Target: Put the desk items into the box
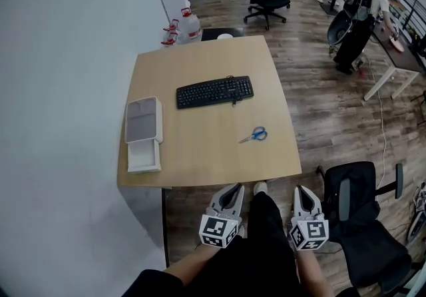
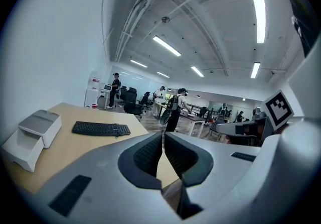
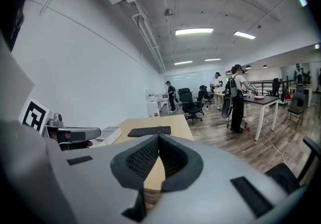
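Note:
A black keyboard lies across the middle of the wooden desk. Blue-handled scissors rest nearer the front right. At the desk's left edge sits a white box, open, with its grey-topped lid just behind it. My left gripper and right gripper hang side by side below the desk's front edge, close to my legs. Both are shut with nothing between the jaws. The left gripper view shows its gripper, the keyboard and the box. The right gripper view shows its gripper and the keyboard.
A white wall runs along the desk's left side. A black office chair stands right of me on the wooden floor. Water jugs sit behind the desk. A person stands by another table at the far right.

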Available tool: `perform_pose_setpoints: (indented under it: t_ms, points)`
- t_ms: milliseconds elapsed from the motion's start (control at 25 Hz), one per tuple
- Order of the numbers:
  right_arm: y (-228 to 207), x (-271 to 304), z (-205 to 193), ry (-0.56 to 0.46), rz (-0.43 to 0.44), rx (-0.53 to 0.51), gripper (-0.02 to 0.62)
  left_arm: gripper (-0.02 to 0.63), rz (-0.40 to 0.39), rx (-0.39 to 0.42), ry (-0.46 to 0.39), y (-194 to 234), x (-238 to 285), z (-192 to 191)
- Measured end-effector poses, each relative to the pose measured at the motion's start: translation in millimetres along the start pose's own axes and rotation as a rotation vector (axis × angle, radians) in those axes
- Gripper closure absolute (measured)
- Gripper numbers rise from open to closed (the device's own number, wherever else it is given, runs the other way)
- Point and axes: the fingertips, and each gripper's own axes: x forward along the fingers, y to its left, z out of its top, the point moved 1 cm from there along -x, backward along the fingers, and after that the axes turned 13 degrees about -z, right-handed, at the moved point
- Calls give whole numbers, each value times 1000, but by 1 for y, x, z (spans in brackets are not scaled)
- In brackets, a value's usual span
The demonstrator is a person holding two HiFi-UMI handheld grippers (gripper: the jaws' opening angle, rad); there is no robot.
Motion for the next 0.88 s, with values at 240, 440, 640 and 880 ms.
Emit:
perform_pose_setpoints:
  t_ms: [240, 440, 640, 880]
  points:
    - [-13, 70, 14, -3, 53, 28, 535, 589, 24, 6, 48, 34, 53, 5]
    - [-34, 127, 31, -2, 96, 35, 535, 589, 26, 13, 97, 55, 106, 5]
    - [-60, 173, 39, 21, 116, 31, 535, 589, 25, 22, 164, 74, 153, -5]
    - [-85, 213, 40, 60, 118, 62, 535, 589, -3, 23, 308, 98, 189, -35]
